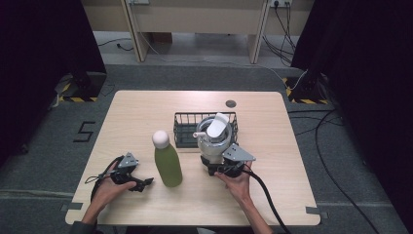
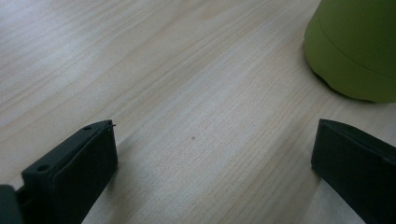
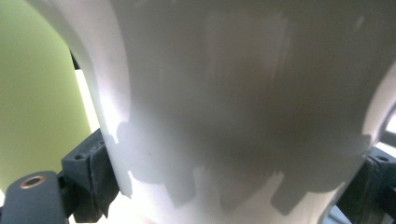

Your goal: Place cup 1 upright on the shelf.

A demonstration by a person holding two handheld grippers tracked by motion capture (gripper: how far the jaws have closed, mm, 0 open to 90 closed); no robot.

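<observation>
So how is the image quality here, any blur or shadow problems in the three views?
High view: even light, slightly soft, dark curtains at both sides. Left gripper view: table grain sharp, green bottle soft. Right gripper view: white jug so close it blurs, with the gripper's shadows across its lower wall.

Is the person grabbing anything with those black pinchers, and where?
The right gripper clamps the white mug around its lower body. The left gripper is open and holds nothing, beside the green bottle.
</observation>
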